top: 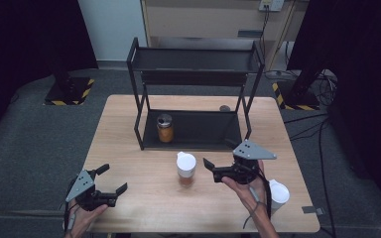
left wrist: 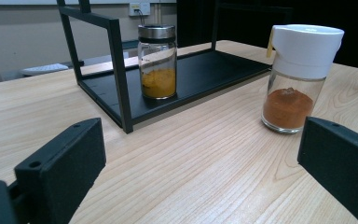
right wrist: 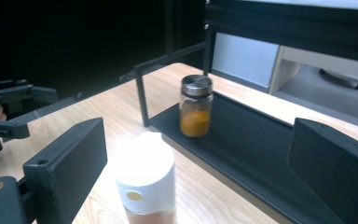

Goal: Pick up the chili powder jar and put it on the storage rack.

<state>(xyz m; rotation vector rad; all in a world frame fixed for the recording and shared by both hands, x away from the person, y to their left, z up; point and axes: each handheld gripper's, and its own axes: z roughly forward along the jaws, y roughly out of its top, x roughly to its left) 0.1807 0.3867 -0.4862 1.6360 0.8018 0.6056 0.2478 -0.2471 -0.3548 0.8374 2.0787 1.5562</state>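
My right gripper (top: 212, 168), jaws spread wide and empty, sits just beside the white-capped spice jar (top: 186, 168) standing mid-table before the black rack (top: 193, 130). My left gripper (top: 113, 179) rests apart, jaws likewise wide.

Soft overhead light, dark surroundings; the white-capped glass spice jar (right wrist: 145, 186) glares overexposed and blurred in the right gripper view
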